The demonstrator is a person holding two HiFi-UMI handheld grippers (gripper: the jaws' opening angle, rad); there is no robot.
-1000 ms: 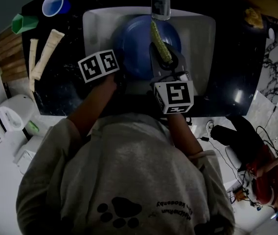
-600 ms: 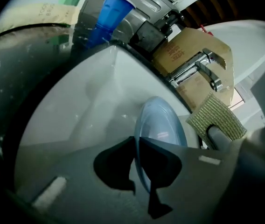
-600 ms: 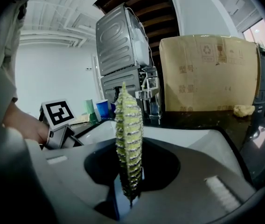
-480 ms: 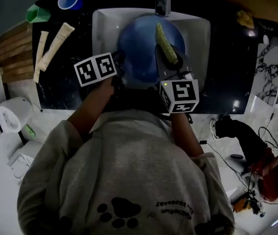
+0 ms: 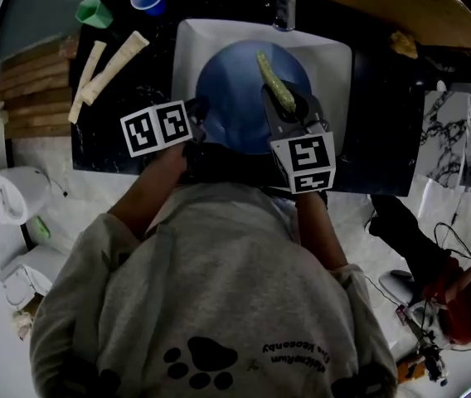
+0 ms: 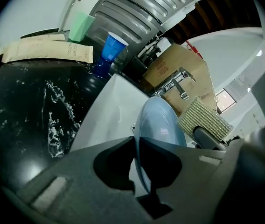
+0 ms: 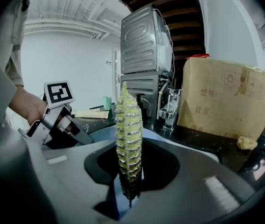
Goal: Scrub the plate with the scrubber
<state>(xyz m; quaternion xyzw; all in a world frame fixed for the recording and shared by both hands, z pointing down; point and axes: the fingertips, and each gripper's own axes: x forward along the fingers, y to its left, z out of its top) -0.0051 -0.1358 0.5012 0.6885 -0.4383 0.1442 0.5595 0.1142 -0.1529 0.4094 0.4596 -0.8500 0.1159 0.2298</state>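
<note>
Over the white sink (image 5: 335, 60), both tongs were closed on something.
The left tongs (image 6: 135, 146) clamped the rim of the blue plate (image 6: 159, 122); the right tongs (image 7: 130, 190) pinched the green scrubber (image 7: 129, 129).

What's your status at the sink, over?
Left gripper shut on plate rim. Right gripper shut on scrubber, over plate, contact unclear. Nothing blocking above sink.
</note>
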